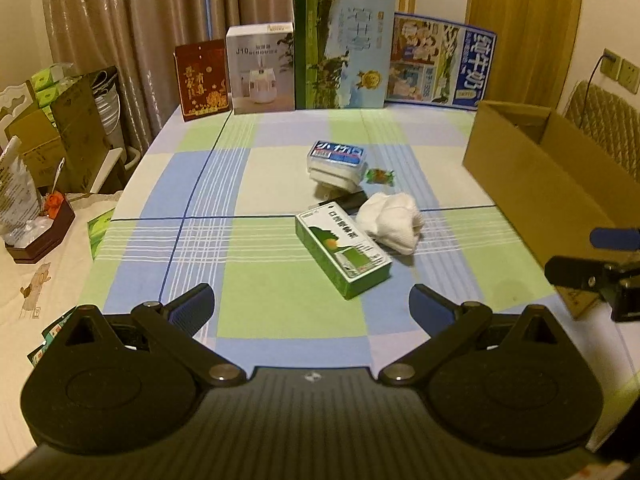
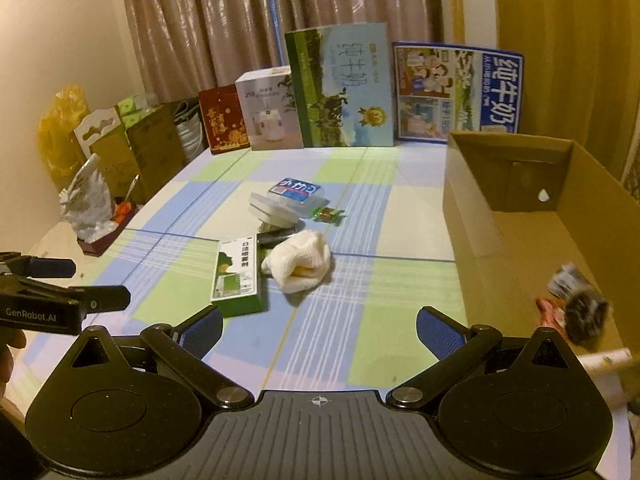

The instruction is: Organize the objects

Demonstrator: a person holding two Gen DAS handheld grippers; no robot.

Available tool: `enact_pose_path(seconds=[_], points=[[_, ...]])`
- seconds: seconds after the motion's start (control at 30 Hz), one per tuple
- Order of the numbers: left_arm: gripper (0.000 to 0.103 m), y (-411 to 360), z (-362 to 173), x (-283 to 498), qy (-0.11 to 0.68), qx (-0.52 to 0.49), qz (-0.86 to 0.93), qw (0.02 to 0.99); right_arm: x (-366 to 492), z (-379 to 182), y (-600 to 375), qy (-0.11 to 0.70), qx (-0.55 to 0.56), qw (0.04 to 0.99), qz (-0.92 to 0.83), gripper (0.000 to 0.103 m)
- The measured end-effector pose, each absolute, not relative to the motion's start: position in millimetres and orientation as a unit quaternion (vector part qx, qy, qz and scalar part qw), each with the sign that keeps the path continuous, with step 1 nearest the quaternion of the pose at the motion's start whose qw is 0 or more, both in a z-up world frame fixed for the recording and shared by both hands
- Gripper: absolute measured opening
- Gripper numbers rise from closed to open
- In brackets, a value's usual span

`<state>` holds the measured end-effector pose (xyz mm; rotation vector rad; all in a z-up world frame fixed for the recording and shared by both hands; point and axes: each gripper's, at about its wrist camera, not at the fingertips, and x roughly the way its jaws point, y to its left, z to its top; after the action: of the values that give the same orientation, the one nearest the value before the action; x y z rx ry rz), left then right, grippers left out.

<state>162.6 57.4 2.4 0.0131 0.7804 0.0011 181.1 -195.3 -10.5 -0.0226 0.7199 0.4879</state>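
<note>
Both tongs wide open, empty, over the table.
Green box (image 1: 343, 255) just ahead of left tongs (image 1: 311, 307); ahead-left of right tongs (image 2: 319, 326). White cloth (image 2: 299, 265) beside it. Cardboard box (image 2: 520, 216) right of both.

Both wrist views look forward low over the checked surface (image 1: 280, 288) toward the curtains (image 2: 208, 28); left sits leftward; both share the green box (image 1: 344, 256).
</note>
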Motion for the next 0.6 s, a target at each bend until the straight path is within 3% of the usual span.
enact_pose_path(seconds=[0.27, 0.6], points=[[0.102, 61.2, -24.8, 203.4, 0.393, 0.02, -0.007, 0.919, 224.3, -31.8, -174.9, 0.357, -0.018, 0.898, 0.256, 0.1], [0.102, 72.4, -54.3, 247.3, 0.403, 0.003, -0.01, 0.915, 273.4, -60.8, -150.4, 0.382, -0.021, 0.879, 0.286, 0.088]])
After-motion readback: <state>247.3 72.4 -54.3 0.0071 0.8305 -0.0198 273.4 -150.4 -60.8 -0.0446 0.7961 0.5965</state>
